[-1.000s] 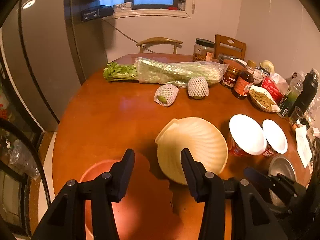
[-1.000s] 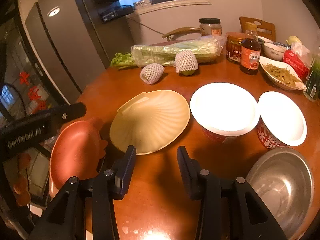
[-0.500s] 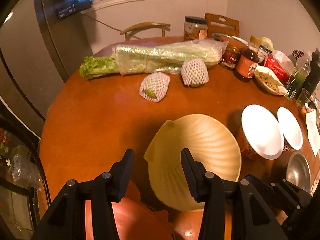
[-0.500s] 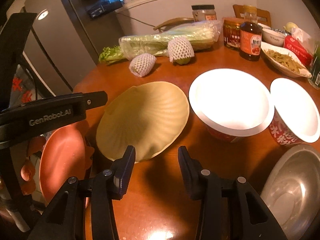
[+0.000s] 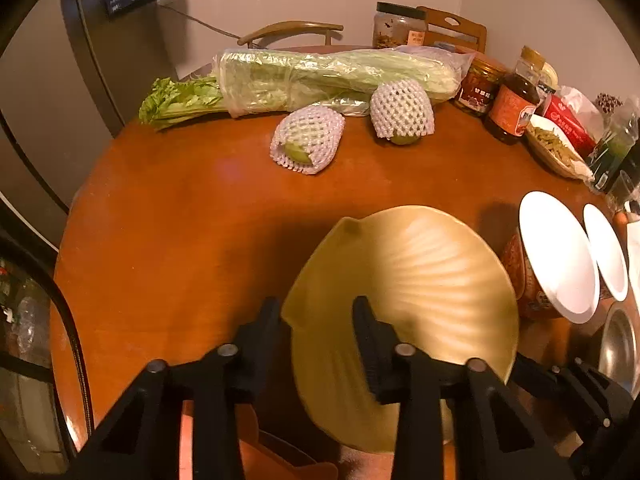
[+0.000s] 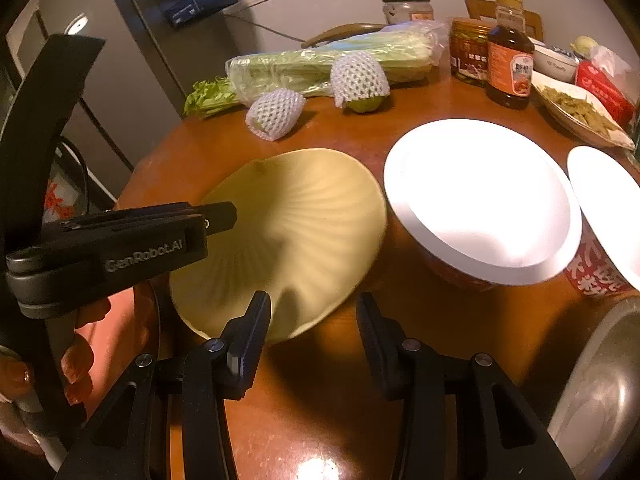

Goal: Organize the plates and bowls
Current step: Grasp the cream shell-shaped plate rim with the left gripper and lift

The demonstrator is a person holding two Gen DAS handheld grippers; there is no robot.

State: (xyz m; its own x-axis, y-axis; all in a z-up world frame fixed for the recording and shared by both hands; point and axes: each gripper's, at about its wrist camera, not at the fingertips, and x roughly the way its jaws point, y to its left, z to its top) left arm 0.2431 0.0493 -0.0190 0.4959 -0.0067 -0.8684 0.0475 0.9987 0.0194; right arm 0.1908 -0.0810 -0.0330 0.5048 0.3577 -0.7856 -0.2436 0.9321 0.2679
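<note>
Since a second ago, left gripper point(image 5: 316, 316) has descended over the cream shell-shaped ribbed plate point(image 5: 420, 296) on the round wooden table point(image 5: 192, 232); jaws closing astride its rim. Right gripper point(image 6: 312, 316) jaws remain spread, empty.

I am seeing a pale yellow shell-shaped plate point(image 5: 420, 280) lying ribbed-side up on the wooden surface point(image 5: 200, 220), its near edge overlapping a reddish plate point(image 6: 120, 328).

Pale yellow ribbed plate point(image 5: 420, 280), seemingly terracotta-red plate point(image 6: 120, 320).
</note>
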